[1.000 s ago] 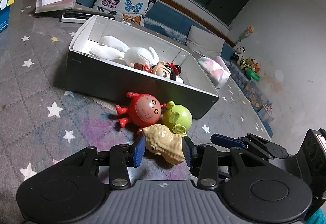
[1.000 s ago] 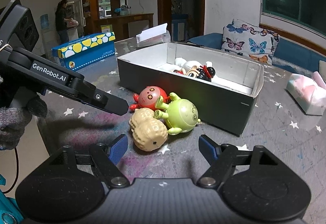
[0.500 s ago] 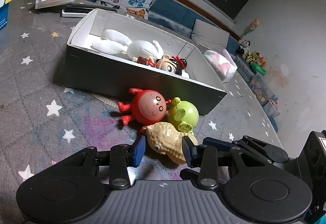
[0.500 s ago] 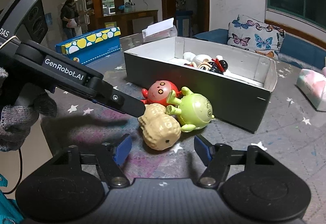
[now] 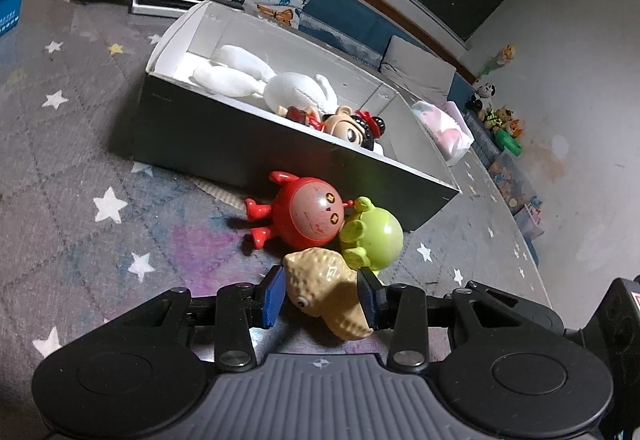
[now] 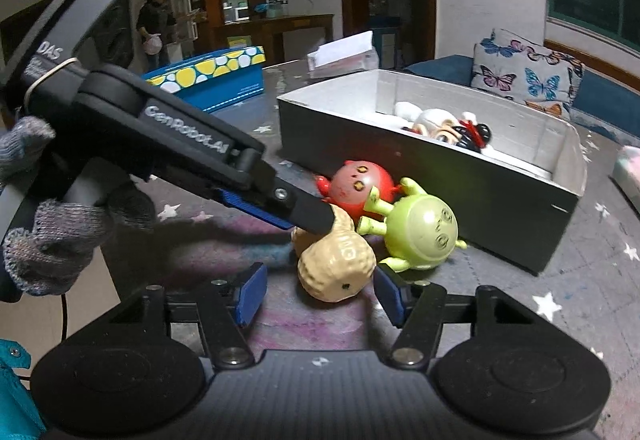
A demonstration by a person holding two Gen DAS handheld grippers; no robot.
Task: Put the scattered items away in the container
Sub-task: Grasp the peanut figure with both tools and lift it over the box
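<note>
Nearest to me, my left gripper (image 5: pixel 322 300) has its blue fingers (image 5: pixel 272 296) pressed on both sides of the tan peanut toy (image 5: pixel 324 292), so I count it as gripped, though it lies on the desk (image 5: pixel 60 144). My right gripper (image 6: pixel 316 296) comes at the same peanut toy from the other side; its fingers have just been closing, with the toy between them, but a gap shows on the left one, so they are not clamped. Just past the peanut, touching it, lie the red round toy (image 5: pixel 308 216) and the green round toy (image 5: pixel 374 238), side by side against the near wall of the dark box (image 5: pixel 240 152). Inside the box lie a white plush (image 5: pixel 280 88) and a mouse doll (image 5: pixel 352 126). Farther back, near the desk's far edge, sits a blue spotted carton (image 6: pixel 208 80).
</note>
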